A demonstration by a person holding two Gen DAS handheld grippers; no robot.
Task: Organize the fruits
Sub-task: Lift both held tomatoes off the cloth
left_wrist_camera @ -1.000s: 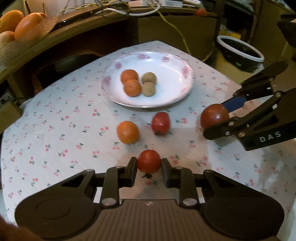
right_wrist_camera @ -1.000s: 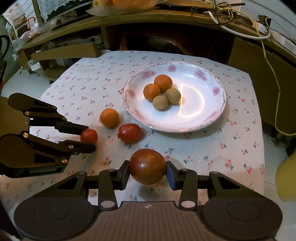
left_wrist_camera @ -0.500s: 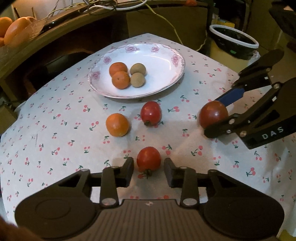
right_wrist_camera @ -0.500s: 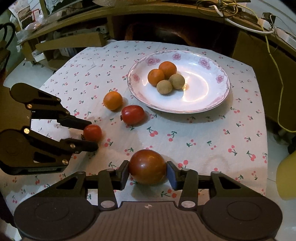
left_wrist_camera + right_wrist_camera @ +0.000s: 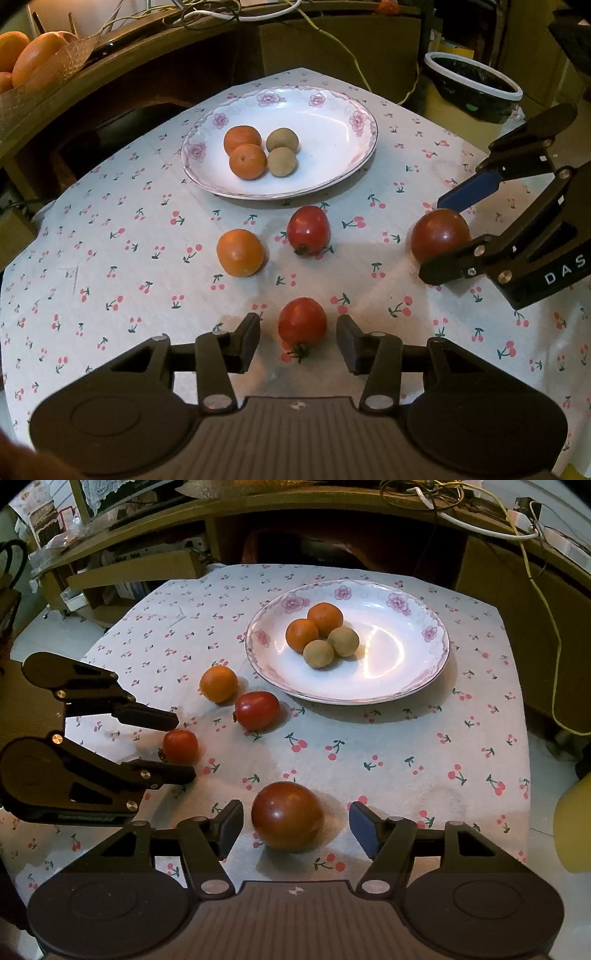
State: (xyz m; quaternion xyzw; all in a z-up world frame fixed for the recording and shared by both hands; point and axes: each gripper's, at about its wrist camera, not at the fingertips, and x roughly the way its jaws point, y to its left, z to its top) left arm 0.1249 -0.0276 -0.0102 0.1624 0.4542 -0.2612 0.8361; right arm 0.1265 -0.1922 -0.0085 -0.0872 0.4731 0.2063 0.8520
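Observation:
A small red tomato [image 5: 302, 322] lies on the cherry-print cloth between the fingers of my left gripper [image 5: 299, 338], which is open with gaps on both sides. A large dark red tomato [image 5: 287, 815] lies on the cloth between the fingers of my right gripper [image 5: 295, 825], also open. Each shows in the other view: the dark tomato [image 5: 439, 234] and the small tomato [image 5: 180, 746]. Another red tomato [image 5: 308, 229] and an orange [image 5: 240, 252] lie loose on the cloth. The white flowered plate [image 5: 328, 125] holds two oranges and two small brown fruits.
A wooden shelf [image 5: 110, 70] curves behind the table with cables and a bowl of oranges [image 5: 26, 55]. A black bin with a white rim [image 5: 472, 86] stands past the table's far right. A yellow object [image 5: 574, 823] sits beyond the right edge.
Both grippers have opened and let go of their tomatoes, which now rest on the cloth. Both grippers have drawn back a little from the plate.

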